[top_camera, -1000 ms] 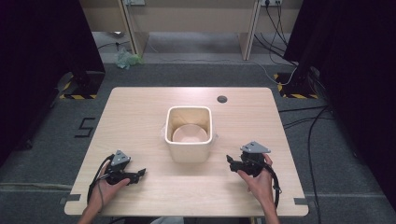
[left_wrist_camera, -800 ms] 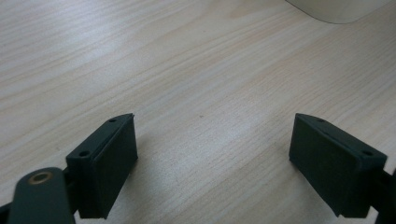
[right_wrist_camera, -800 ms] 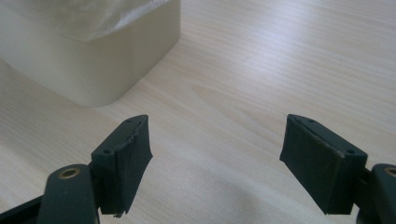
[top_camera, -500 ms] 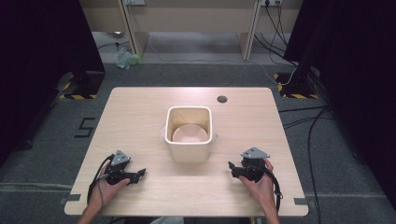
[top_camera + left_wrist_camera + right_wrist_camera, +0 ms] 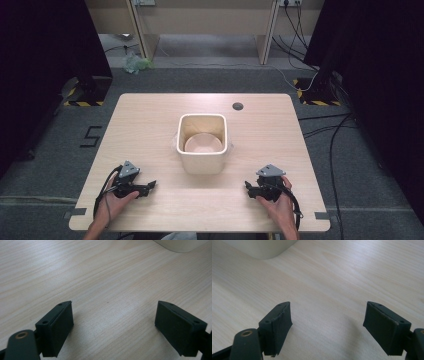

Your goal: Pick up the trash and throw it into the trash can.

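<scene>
In the high view I see the cream square container at the centre of the frame, standing upright on the wooden table with a round bowl-like shape inside it; a small dark disc lies above and right of it. My left gripper rests at lower left and my right gripper at lower right, each well apart from the container; in both gripper views the jaws stand wide apart over bare wood, with the container's base at the top edge.
</scene>
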Tool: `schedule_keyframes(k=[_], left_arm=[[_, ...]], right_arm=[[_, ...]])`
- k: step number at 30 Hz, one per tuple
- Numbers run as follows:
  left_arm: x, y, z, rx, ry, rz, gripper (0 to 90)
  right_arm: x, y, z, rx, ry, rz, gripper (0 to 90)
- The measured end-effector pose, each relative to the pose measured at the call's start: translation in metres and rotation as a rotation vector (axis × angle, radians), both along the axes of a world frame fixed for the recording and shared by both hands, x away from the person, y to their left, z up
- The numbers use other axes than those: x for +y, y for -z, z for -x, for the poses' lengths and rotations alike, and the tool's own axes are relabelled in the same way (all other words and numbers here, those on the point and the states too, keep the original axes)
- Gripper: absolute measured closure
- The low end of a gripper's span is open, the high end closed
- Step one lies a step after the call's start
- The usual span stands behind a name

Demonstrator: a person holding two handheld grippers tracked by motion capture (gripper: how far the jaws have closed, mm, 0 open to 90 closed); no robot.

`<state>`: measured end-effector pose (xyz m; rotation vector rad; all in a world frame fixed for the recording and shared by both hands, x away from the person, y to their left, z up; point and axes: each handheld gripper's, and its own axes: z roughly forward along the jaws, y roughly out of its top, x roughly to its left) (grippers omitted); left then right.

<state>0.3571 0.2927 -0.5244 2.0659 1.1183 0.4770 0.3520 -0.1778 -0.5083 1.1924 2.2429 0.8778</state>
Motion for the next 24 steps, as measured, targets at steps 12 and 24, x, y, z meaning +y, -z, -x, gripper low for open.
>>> schedule_keyframes(k=[12,24], left_arm=[[0.000,0.000,0.000,-0.001,-0.001,0.001,14.2],[0.000,0.000,0.000,0.000,0.000,0.000,14.2]], right_arm=[[-0.004,0.007,0.009,0.004,0.004,-0.041,22.1],[-0.009,0.009,0.022,0.025,0.027,-0.083,21.1]])
